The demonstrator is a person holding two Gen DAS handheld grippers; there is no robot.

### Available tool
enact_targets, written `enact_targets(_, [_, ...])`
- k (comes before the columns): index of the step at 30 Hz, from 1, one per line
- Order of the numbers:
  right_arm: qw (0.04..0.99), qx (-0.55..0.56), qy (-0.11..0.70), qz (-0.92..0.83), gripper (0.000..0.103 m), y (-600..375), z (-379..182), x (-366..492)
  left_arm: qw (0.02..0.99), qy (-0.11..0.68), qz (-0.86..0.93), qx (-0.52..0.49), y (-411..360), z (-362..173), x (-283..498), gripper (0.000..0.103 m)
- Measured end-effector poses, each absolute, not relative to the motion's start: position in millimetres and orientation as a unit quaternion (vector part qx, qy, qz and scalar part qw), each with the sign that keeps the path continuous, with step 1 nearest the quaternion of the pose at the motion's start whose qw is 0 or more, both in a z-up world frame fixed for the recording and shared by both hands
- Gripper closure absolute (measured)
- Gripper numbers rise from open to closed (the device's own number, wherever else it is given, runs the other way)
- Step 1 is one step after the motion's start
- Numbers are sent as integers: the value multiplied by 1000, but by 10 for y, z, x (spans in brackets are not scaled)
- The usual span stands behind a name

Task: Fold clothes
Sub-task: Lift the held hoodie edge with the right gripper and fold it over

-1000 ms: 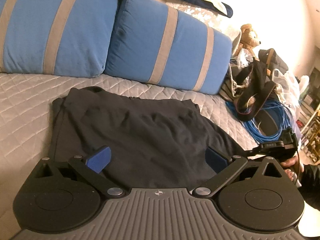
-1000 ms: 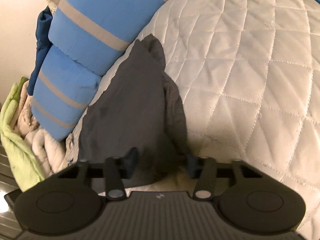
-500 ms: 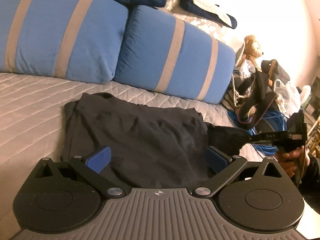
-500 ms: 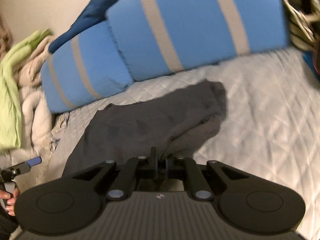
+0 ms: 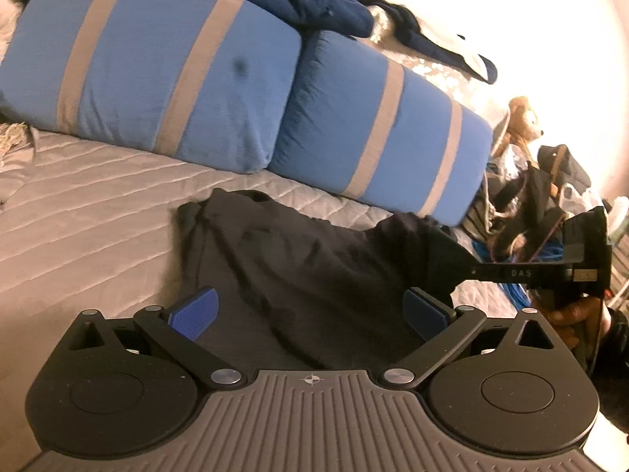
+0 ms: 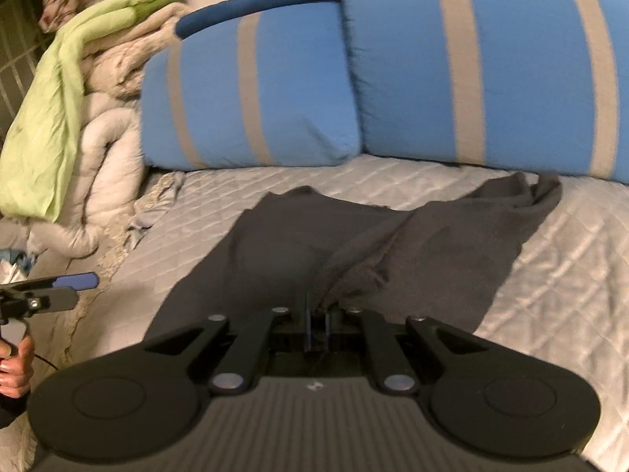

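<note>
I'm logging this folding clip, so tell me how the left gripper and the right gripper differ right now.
The left gripper is open, its blue pads spread wide above the dark garment, gripping nothing. The right gripper is shut, pinching a bunched edge of that garment. The left is over the cloth's near edge; the right lifts cloth at its right-hand end. Both are hand-held over the quilted bed.

Matt dark cloth garment (image 6: 298, 251), quilted bedspread (image 6: 570, 275)
</note>
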State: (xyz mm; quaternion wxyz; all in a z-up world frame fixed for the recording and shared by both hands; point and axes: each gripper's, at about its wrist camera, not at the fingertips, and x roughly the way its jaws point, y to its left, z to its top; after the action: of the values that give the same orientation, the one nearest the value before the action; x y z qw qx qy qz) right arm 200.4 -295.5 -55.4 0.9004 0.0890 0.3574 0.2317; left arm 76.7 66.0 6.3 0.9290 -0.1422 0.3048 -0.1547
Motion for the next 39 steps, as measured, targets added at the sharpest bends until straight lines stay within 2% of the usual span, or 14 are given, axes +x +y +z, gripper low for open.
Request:
enact_targets(20, [871,64,362,325,97,-1829,-637,1965,927,300,-124,-187,1065,-27,736,0])
enact_targets(28, [860,-9,384,337,97,-1590,-786,1754,919,310,-129,-205,1097,-96,822,0])
enact_targets(39, [854,-33,396,337,97,-1802,-749,1573,830,336,-208,-394,1087,-467,1667,0])
